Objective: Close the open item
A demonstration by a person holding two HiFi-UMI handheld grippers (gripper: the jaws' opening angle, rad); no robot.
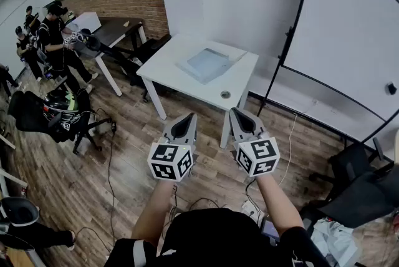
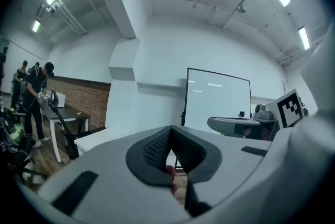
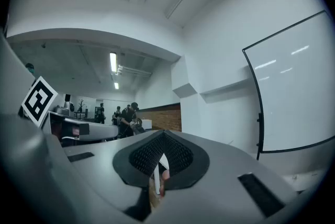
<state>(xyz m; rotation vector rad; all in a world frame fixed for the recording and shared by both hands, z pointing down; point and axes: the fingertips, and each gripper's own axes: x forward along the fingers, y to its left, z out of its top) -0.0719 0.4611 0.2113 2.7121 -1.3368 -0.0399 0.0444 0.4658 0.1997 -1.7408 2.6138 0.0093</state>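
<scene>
A white table (image 1: 168,66) stands a few steps ahead of me. On it lies a flat pale blue-grey item (image 1: 207,63), apparently a laptop or folder, spread open. Both grippers are held up in front of my body, well short of the table. My left gripper (image 1: 186,126) has its jaws closed together with nothing between them, and in the left gripper view its tips (image 2: 170,132) meet in a point. My right gripper (image 1: 242,121) looks the same, and its tips (image 3: 164,136) meet in the right gripper view. From the gripper views the item is hidden.
A large whiteboard (image 1: 349,29) on a black stand fills the right. A small round object (image 1: 225,95) sits near the table's front edge. Several people (image 1: 53,35) stand by a dark table at left. Black chairs (image 1: 50,113) and cables (image 1: 112,160) lie on the wooden floor.
</scene>
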